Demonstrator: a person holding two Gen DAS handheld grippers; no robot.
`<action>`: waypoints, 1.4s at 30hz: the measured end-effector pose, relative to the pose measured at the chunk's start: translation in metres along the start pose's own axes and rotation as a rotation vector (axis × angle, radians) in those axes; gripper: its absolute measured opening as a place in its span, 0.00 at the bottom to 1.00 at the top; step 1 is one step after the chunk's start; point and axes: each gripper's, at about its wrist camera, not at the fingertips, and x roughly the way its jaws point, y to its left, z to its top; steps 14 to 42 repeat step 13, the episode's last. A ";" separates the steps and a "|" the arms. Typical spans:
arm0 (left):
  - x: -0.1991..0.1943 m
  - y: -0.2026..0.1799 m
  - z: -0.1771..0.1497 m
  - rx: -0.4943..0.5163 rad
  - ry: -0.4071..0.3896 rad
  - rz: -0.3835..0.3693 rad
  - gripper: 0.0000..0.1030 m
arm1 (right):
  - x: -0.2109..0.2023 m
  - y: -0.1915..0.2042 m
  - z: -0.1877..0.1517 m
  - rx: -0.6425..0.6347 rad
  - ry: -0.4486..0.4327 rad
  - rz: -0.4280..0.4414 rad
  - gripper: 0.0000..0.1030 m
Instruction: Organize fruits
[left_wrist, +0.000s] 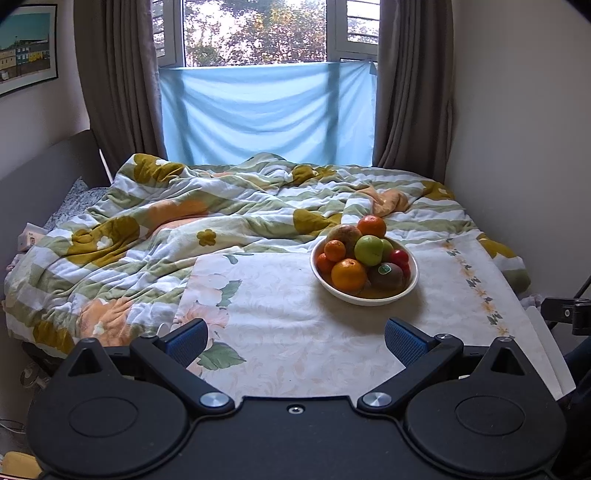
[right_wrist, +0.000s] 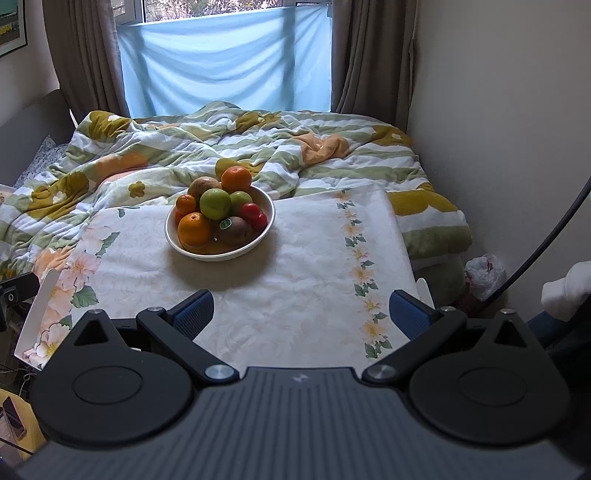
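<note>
A white bowl (left_wrist: 384, 300) stands on a floral cloth-covered table (left_wrist: 288, 325); it also shows in the right wrist view (right_wrist: 173, 240). It holds several fruits: oranges (left_wrist: 348, 274), a green apple (left_wrist: 368, 250), a kiwi with a sticker (left_wrist: 386, 274), red tomatoes (left_wrist: 400, 256) and a mango (left_wrist: 344, 233). My left gripper (left_wrist: 295, 341) is open and empty, near the table's front, short of the bowl. My right gripper (right_wrist: 301, 314) is open and empty, in front of the bowl and to its right.
A rumpled green, white and yellow quilt (left_wrist: 166, 229) covers the bed behind the table. Curtains and a blue sheet (left_wrist: 266, 110) hang at the window. A wall (right_wrist: 498, 147) stands close on the right, with a plastic bag (right_wrist: 484, 273) on the floor.
</note>
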 end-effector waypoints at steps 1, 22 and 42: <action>0.000 0.000 0.000 -0.001 0.001 0.003 1.00 | -0.002 0.000 0.000 0.004 -0.001 0.001 1.00; -0.005 -0.002 -0.006 -0.015 -0.017 0.002 1.00 | -0.002 0.002 -0.002 0.000 0.000 0.011 1.00; -0.005 -0.002 -0.006 -0.015 -0.017 0.002 1.00 | -0.002 0.002 -0.002 0.000 0.000 0.011 1.00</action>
